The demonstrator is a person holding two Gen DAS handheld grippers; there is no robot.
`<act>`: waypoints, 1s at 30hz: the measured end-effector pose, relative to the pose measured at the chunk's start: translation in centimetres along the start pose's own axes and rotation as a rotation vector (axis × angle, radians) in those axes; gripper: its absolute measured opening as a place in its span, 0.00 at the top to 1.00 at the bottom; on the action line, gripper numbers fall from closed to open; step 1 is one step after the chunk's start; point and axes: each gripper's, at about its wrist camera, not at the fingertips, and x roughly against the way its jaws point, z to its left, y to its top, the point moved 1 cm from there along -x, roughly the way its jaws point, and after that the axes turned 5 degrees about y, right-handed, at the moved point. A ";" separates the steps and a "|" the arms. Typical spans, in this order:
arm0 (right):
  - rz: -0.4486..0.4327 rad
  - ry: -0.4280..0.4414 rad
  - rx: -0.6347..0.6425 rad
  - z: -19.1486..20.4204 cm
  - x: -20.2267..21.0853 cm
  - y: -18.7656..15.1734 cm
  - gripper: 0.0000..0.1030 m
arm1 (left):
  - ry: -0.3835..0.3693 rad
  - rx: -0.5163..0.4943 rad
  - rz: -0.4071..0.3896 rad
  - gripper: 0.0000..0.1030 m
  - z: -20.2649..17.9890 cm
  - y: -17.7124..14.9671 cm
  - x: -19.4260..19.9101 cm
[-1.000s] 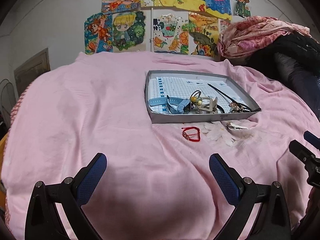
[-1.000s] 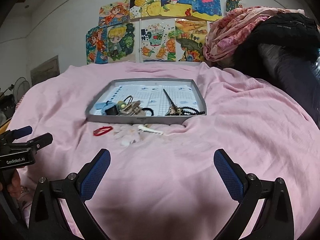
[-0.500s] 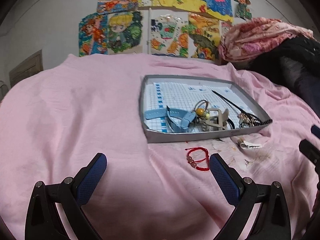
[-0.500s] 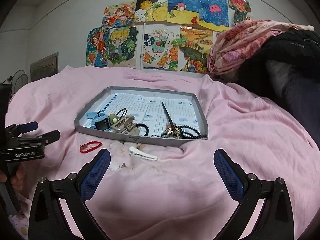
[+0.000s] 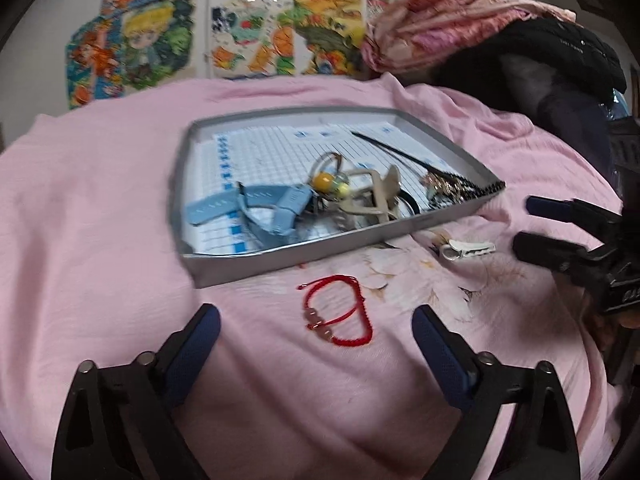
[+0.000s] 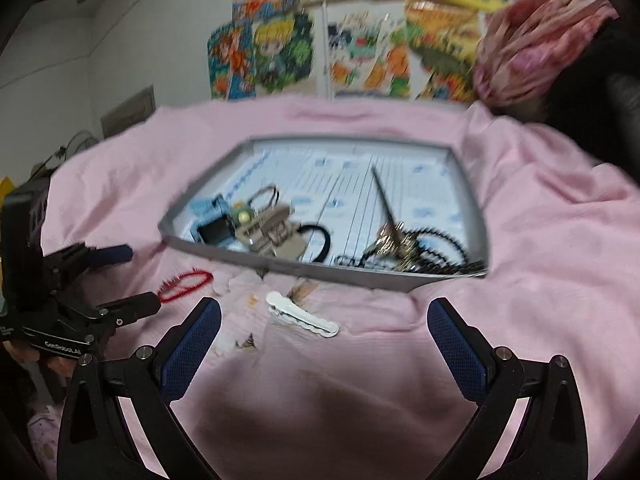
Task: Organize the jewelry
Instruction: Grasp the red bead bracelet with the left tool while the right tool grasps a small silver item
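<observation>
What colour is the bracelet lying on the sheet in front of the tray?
Red; the bracelet shows best in the left wrist view.

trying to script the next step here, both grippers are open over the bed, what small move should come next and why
Probably lower the left gripper and close its fingers on the red bracelet. The bracelet lies on the pink sheet outside the grey tray, between the open fingers, while the white clip sits before the right gripper.

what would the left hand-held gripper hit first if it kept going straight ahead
Probably the red string bracelet on the pink bedsheet: it lies between the open left hand-held gripper's fingertips, before the gray tray. Depth is uncertain.
</observation>
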 end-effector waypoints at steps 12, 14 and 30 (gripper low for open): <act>0.171 0.037 0.019 0.9 -5.5 -0.6 0.30 | -0.067 -0.003 0.109 0.43 0.1 0.0 -3.5; 0.176 0.036 0.027 1.2 -5.7 -0.7 0.37 | -0.067 0.000 0.113 0.48 0.1 0.0 -3.5; 0.172 0.063 0.080 2.7 -5.1 -0.8 0.93 | -0.066 0.054 0.068 0.91 0.6 0.5 -1.9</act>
